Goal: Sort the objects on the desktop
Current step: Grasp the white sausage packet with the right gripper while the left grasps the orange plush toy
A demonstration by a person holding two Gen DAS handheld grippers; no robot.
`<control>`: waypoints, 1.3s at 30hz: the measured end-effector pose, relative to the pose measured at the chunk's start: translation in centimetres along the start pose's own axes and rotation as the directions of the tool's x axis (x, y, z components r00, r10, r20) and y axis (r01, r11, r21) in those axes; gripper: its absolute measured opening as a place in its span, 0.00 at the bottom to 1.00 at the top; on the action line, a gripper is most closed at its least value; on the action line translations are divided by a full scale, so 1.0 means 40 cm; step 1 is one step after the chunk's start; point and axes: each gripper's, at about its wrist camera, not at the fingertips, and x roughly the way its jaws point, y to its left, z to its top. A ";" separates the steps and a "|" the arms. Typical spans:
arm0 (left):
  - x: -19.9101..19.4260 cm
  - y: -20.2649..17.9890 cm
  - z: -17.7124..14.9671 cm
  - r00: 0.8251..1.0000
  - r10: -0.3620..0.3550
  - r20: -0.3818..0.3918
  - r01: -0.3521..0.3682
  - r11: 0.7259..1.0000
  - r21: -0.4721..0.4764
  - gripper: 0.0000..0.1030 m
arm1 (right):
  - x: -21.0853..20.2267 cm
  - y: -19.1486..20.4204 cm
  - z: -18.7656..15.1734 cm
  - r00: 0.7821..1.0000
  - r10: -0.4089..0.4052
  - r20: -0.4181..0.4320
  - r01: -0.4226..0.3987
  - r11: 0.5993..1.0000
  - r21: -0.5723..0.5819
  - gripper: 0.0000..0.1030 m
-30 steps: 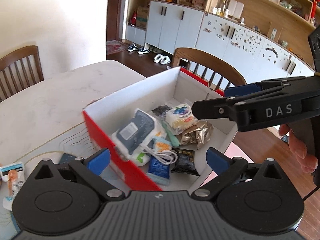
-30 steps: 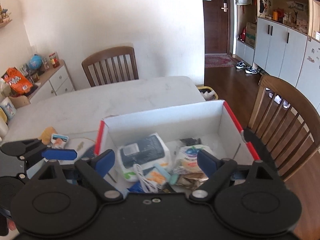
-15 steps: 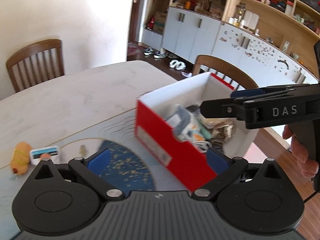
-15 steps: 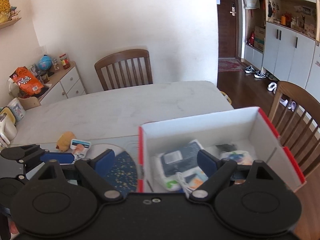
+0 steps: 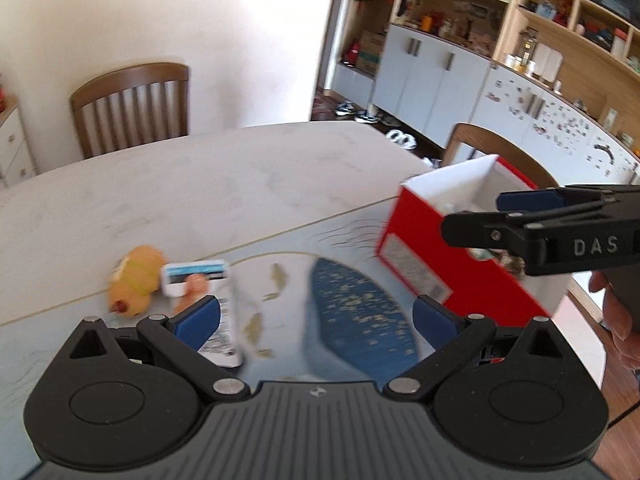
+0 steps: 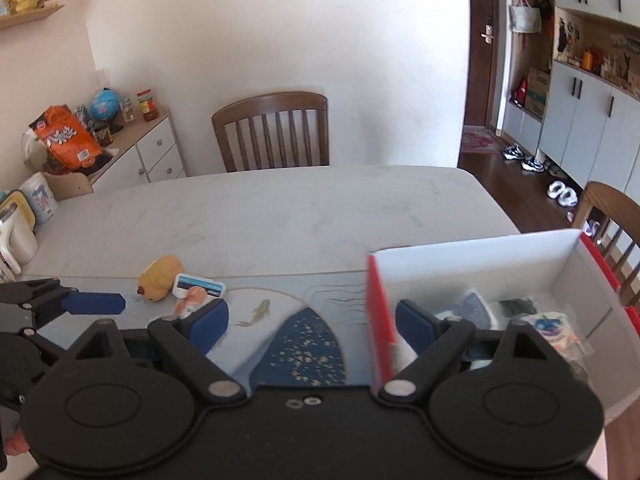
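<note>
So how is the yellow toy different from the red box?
The yellow toy is small, soft-looking and rounded; the red box is big with straight, flat walls. The toy lies alone on the table, still outside; the box is open on top and already holds several packets. Both sit on the same table, apart from each other.

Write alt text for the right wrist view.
The open right gripper hovers over a pale table, a red box of packets to its right. To its left lie a yellow plush toy and small white packets, near the left gripper.
</note>
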 end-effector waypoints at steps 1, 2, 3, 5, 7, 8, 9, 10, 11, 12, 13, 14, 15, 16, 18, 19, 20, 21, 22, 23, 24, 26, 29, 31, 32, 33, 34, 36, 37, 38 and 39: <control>-0.002 0.015 -0.004 1.000 0.003 0.002 -0.003 1.000 -0.008 1.00 | 0.009 0.015 -0.001 1.000 -0.002 -0.001 0.002 1.000 -0.007 0.88; -0.003 0.031 -0.008 1.000 0.008 0.001 -0.008 1.000 -0.017 1.00 | 0.017 0.028 -0.001 1.000 -0.001 -0.001 0.001 1.000 -0.010 0.88; -0.005 0.048 -0.012 1.000 0.012 0.002 -0.012 1.000 -0.027 1.00 | 0.026 0.040 -0.002 1.000 0.003 -0.002 -0.003 1.000 -0.012 0.88; -0.007 0.077 -0.020 1.000 0.026 0.004 -0.026 0.999 -0.045 1.00 | 0.044 0.061 -0.002 1.000 0.007 -0.005 -0.007 1.000 -0.011 0.88; -0.008 0.109 -0.029 0.999 0.034 0.004 -0.034 0.997 -0.067 1.00 | 0.063 0.080 -0.004 1.000 0.006 -0.006 -0.006 1.000 -0.001 0.88; -0.006 0.125 -0.034 0.999 0.041 0.003 -0.040 0.996 -0.076 1.00 | 0.075 0.090 -0.004 1.000 0.011 -0.011 -0.011 1.000 0.004 0.88; -0.005 0.140 -0.039 0.999 0.049 0.002 -0.048 0.995 -0.082 1.00 | 0.084 0.098 -0.004 1.000 0.015 -0.015 -0.015 1.000 0.005 0.88; -0.004 0.154 -0.044 0.998 0.056 0.002 -0.056 0.994 -0.089 1.00 | 0.092 0.106 -0.005 1.000 0.017 -0.019 -0.017 1.000 0.002 0.88; -0.004 0.170 -0.049 0.998 0.062 0.001 -0.062 0.994 -0.094 1.00 | 0.103 0.119 -0.005 1.000 0.020 -0.022 -0.020 1.000 -0.005 0.88; -0.002 0.185 -0.053 0.998 0.068 -0.002 -0.068 0.993 -0.097 1.00 | 0.112 0.126 -0.006 0.999 0.023 -0.026 -0.023 1.000 -0.008 0.88; 0.002 0.194 -0.055 0.997 0.076 -0.008 -0.076 0.992 -0.098 1.00 | 0.121 0.133 -0.007 0.999 0.026 -0.031 -0.026 1.000 -0.009 0.88; 0.003 0.207 -0.059 0.996 0.084 -0.014 -0.085 0.991 -0.100 1.00 | 0.131 0.140 -0.008 0.999 0.031 -0.038 -0.031 0.999 -0.008 0.88; 0.008 0.221 -0.062 0.996 0.085 -0.022 -0.087 0.991 -0.105 1.00 | 0.142 0.147 -0.009 0.998 0.036 -0.045 -0.036 0.999 -0.005 0.88; 0.012 0.232 -0.065 0.996 0.089 -0.028 -0.092 0.990 -0.107 1.00 | 0.152 0.154 -0.012 0.998 0.040 -0.052 -0.040 0.999 -0.002 0.88; 0.018 0.254 -0.067 0.995 0.099 -0.026 -0.101 0.989 -0.109 1.00 | 0.172 0.168 -0.014 0.996 0.050 -0.068 -0.050 0.999 -0.003 0.88; 0.020 0.263 -0.067 0.994 0.105 -0.024 -0.106 0.988 -0.108 1.00 | 0.179 0.175 -0.016 0.996 0.052 -0.073 -0.053 0.999 -0.010 0.88; 0.023 0.273 -0.064 0.994 0.111 -0.022 -0.113 0.988 -0.107 1.00 | 0.189 0.185 -0.016 0.995 0.053 -0.079 -0.054 0.998 -0.020 0.88; 0.029 0.286 -0.063 0.993 0.115 -0.023 -0.116 0.987 -0.107 1.00 | 0.197 0.193 -0.015 0.995 0.055 -0.084 -0.057 0.998 -0.023 0.88; 0.033 0.297 -0.063 0.993 0.119 -0.024 -0.120 0.987 -0.109 1.00 | 0.206 0.200 -0.015 0.994 0.059 -0.091 -0.061 0.998 -0.025 0.88; 0.039 0.308 -0.061 0.992 0.122 -0.026 -0.124 0.986 -0.114 1.00 | 0.214 0.208 -0.016 0.993 0.060 -0.097 -0.063 0.998 -0.031 0.88; 0.046 0.319 -0.058 0.992 0.128 -0.025 -0.130 0.985 -0.116 1.00 | 0.219 0.215 -0.017 0.993 0.059 -0.099 -0.063 0.997 -0.038 0.88; 0.058 0.334 -0.050 0.991 0.133 -0.022 -0.135 0.984 -0.113 1.00 | 0.230 0.227 -0.020 0.992 0.065 -0.111 -0.071 0.996 -0.049 0.88; 0.077 0.354 -0.039 0.991 0.135 -0.018 -0.136 0.985 -0.110 1.00 | 0.248 0.242 -0.031 0.989 0.068 -0.135 -0.077 0.995 -0.065 0.88; 0.092 0.362 -0.033 0.990 0.138 -0.018 -0.140 0.985 -0.101 1.00 | 0.260 0.253 -0.039 0.987 0.068 -0.147 -0.079 0.994 -0.071 0.88; 0.102 0.365 -0.030 0.989 0.143 -0.020 -0.145 0.985 -0.093 1.00 | 0.266 0.257 -0.043 0.986 0.070 -0.152 -0.081 0.994 -0.072 0.88; 0.109 0.368 -0.028 0.989 0.145 -0.019 -0.146 0.985 -0.087 1.00 | 0.272 0.264 -0.047 0.985 0.072 -0.157 -0.084 0.994 -0.074 0.88; 0.117 0.371 -0.025 0.989 0.147 -0.017 -0.148 0.986 -0.081 1.00 | 0.277 0.270 -0.050 0.985 0.074 -0.158 -0.087 0.993 -0.077 0.88; 0.135 0.376 -0.023 0.989 0.144 -0.025 -0.145 0.987 -0.074 1.00 | 0.289 0.283 -0.054 0.985 0.073 -0.158 -0.087 0.993 -0.085 0.88; 0.144 0.379 -0.022 0.989 0.144 -0.026 -0.145 0.987 -0.071 1.00 | 0.295 0.288 -0.054 0.984 0.076 -0.159 -0.090 0.992 -0.084 0.88; 0.151 0.382 -0.021 0.989 0.143 -0.025 -0.145 0.987 -0.068 1.00 | 0.302 0.293 -0.054 0.984 0.078 -0.160 -0.092 0.992 -0.082 0.88; 0.159 0.385 -0.020 0.989 0.143 -0.026 -0.145 0.987 -0.067 1.00 | 0.309 0.298 -0.055 0.984 0.078 -0.162 -0.092 0.992 -0.082 0.87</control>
